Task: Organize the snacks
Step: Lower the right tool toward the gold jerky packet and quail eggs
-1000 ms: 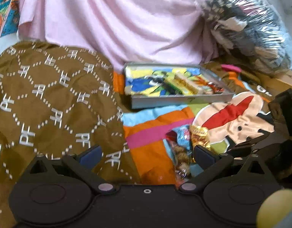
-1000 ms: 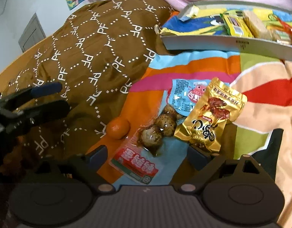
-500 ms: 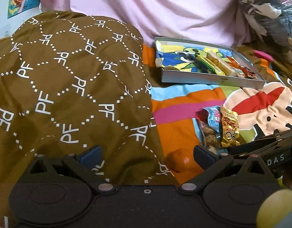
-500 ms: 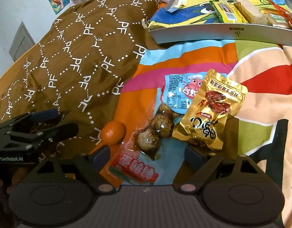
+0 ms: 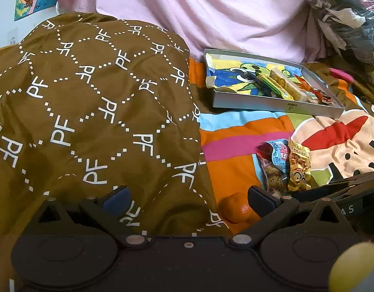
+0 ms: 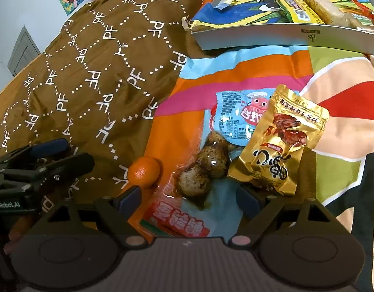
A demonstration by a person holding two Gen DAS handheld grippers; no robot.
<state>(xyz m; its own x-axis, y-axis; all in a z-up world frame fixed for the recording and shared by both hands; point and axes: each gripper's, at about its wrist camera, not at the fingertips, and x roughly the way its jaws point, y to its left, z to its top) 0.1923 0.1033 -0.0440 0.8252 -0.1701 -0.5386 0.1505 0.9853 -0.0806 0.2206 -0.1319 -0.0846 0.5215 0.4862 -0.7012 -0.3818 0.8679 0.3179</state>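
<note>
- Brown quilted fabric printed with white "PF" letters (image 5: 94,112) is being shown ahead of and beneath the left gripper (image 5: 188,200), whose jaws are being held wide apart with nothing between them.
- A small orange fruit (image 5: 235,206) is being seen just inside the left gripper's right fingertip, lying at the edge of the brown fabric on the colourful striped bedsheet (image 5: 235,141).
- The right gripper (image 6: 188,198) is being held released, its jaws spread wide; its blue-padded fingertips (image 6: 128,197) are being kept on either side of a clear packet of speckled eggs (image 6: 201,170), and no pad is being pressed on it.
- The egg packet's red-and-white printed end is being shown close in, between the two fingers, with the eggs lying further ahead.
- A gold foil snack packet (image 6: 279,146) is being shown just ahead of the right fingertip, overlapping a light-blue snack packet (image 6: 235,114) lying beyond the eggs.
- The orange fruit (image 6: 144,171) is being seen just ahead of the right gripper's left fingertip, near the egg packet but apart from it.
- A shallow grey tray (image 6: 247,36) is being shown well ahead of both grippers, with wrapped bars (image 6: 298,9) lying in it on a cartoon-printed liner.
- Pink cloth (image 5: 187,12) is being seen beyond the tray.
- The left gripper (image 6: 48,160) is being seen to the left of the right one, over the brown fabric.
</note>
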